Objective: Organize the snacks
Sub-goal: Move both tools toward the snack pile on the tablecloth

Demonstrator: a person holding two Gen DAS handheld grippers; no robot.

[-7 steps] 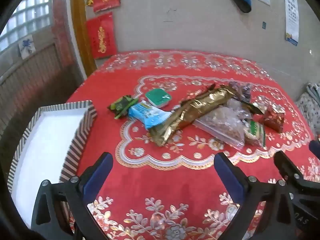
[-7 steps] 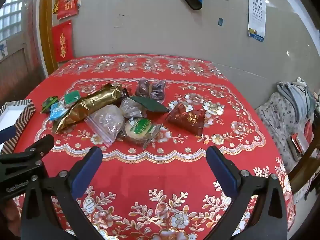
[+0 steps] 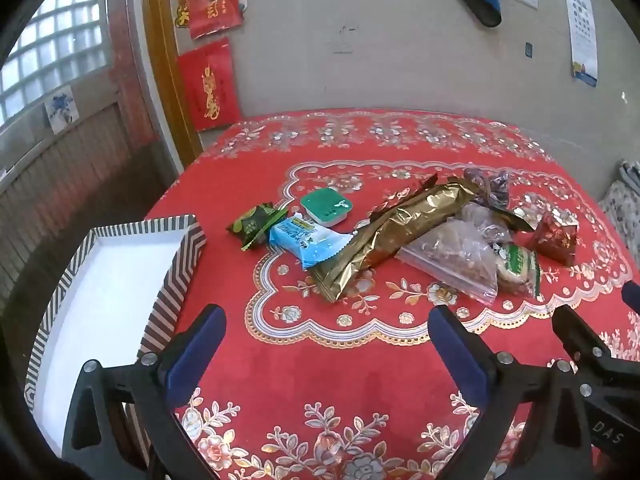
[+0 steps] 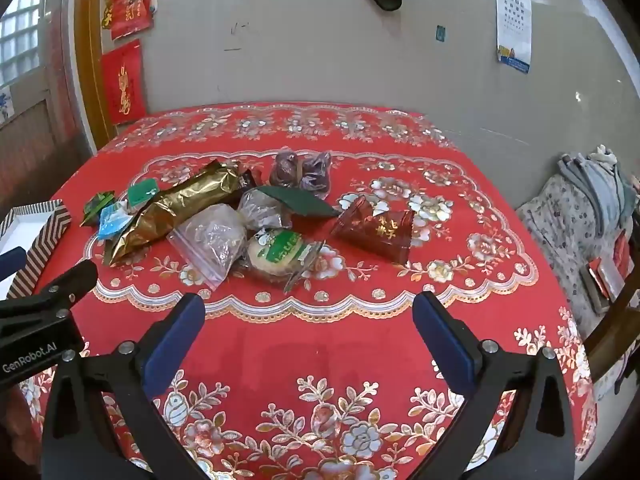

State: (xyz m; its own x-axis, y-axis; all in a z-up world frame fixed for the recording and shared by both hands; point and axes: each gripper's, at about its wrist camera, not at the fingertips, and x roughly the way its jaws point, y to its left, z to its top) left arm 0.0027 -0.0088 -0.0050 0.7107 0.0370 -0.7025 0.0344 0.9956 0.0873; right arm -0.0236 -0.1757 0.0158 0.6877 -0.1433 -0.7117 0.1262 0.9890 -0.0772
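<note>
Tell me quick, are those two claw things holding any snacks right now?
Left gripper: open, holding nothing, fingers spread above the tablecloth.
Right gripper: open, holding nothing.

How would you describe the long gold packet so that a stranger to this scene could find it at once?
Start at the red floral tablecloth and find the heap of snacks in its middle. The long gold packet lies slantwise across the heap's left part, its lower end beside the pale blue wrapper. It alone is shiny gold foil, and it is the longest item there.

"GenRobot.AI" on left gripper, "DAS" on right gripper
</note>
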